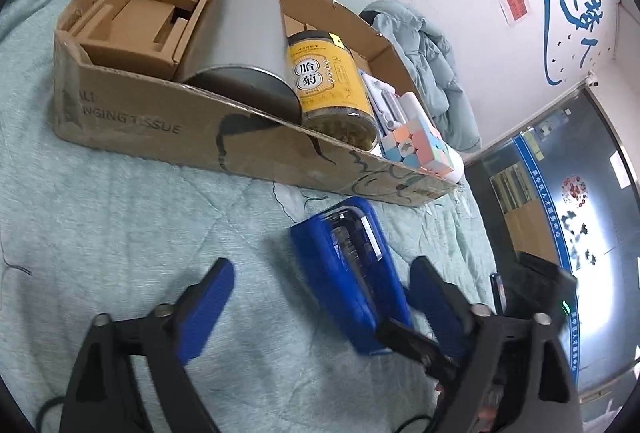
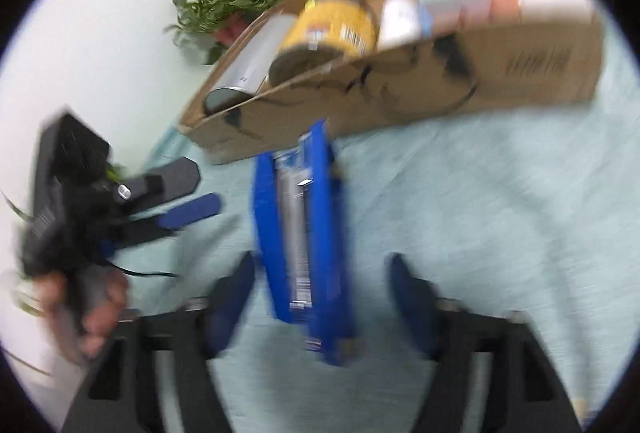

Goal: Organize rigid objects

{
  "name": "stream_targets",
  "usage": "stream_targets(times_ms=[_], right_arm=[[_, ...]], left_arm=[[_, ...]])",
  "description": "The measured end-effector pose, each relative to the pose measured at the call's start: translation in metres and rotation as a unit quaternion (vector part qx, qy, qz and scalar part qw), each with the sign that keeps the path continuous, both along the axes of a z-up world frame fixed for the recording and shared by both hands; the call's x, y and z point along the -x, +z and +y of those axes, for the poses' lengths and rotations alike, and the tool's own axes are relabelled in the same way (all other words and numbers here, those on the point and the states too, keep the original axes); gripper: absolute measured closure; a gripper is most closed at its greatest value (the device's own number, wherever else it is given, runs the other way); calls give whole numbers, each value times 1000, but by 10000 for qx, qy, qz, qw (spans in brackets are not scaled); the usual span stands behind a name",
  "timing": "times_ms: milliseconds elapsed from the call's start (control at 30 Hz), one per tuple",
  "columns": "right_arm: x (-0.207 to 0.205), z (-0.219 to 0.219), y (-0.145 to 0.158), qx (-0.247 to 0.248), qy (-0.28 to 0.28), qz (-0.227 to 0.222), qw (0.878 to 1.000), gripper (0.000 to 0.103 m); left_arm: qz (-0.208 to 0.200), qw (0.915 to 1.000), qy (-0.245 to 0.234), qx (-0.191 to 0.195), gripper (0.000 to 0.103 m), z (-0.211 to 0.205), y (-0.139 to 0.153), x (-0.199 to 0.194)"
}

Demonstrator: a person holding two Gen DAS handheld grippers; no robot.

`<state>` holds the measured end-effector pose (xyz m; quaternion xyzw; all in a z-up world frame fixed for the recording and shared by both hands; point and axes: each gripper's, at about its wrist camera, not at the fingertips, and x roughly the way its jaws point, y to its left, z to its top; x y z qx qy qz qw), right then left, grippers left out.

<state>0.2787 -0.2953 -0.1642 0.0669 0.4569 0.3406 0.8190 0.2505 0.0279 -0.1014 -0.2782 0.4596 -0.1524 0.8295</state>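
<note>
A blue box with a clear window [image 1: 352, 273] lies on the pale green quilt just in front of a long cardboard box [image 1: 248, 149]. The cardboard box holds a grey cylinder [image 1: 236, 45], a yellow-labelled jar [image 1: 332, 89], white items and a pastel puzzle cube [image 1: 420, 149]. My left gripper [image 1: 320, 297] is open, its fingers either side of the blue box's near end. In the blurred right wrist view my right gripper [image 2: 320, 293] is open around the blue box [image 2: 304, 241]. The left gripper [image 2: 176, 197] shows at the left there.
Cardboard inserts [image 1: 160, 9] fill the cardboard box's far left end. A bundled grey-green jacket [image 1: 432, 53] lies against the wall behind the box. A potted plant [image 2: 224, 5] stands beyond the box. The quilt [image 1: 120, 233] spreads left of the blue box.
</note>
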Motion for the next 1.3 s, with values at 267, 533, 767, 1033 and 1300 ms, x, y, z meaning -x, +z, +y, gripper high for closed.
stream_targets(times_ms=[267,533,767,1033,1300], right_arm=[[16,33,8,968,550,-1268,9857,14],[11,63,-11,873,653,-784,9909,37],[-23,25,-22,-726,196,452,9961,60],[-51,-37,-24,-1327,-779,850,9844,25],[-31,4,-3,139,-308,-353,9988,19]], left_arm=[[121,9998,-89,89,4,-19,-14,-5],[150,9990,-167,375,7,-21,-19,-6],[106,9995,-104,291,7,-11,-15,0],[197,9988,-197,405,7,-22,-18,-11],[344,9974,-353,524,7,-39,-24,-24]])
